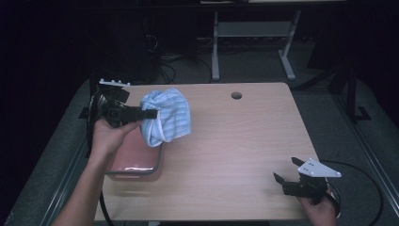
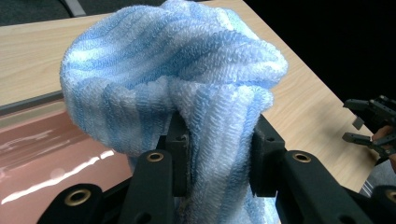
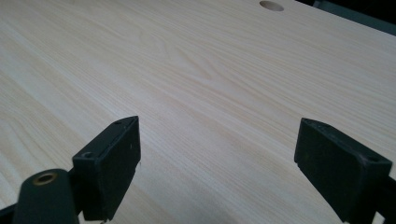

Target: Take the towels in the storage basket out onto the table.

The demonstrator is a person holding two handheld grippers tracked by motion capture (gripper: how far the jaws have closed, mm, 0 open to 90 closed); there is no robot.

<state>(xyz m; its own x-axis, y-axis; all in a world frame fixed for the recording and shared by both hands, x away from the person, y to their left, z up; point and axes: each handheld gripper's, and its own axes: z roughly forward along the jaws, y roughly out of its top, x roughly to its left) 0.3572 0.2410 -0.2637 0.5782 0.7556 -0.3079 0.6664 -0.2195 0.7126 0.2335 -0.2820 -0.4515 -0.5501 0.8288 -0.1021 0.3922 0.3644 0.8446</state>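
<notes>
Towel over pink tray (half-hidden)

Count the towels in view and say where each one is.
1. The blue striped towel is bunched and pinched in the left gripper, held above the pink tray at the table's left side. More could lie hidden under it.

One blue striped towel, one pink tray, two grippers.

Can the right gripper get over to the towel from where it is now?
Probably yes. The right gripper is open at the near right corner, and bare table lies between it and the towel, which the left gripper holds above the pink tray.
</notes>
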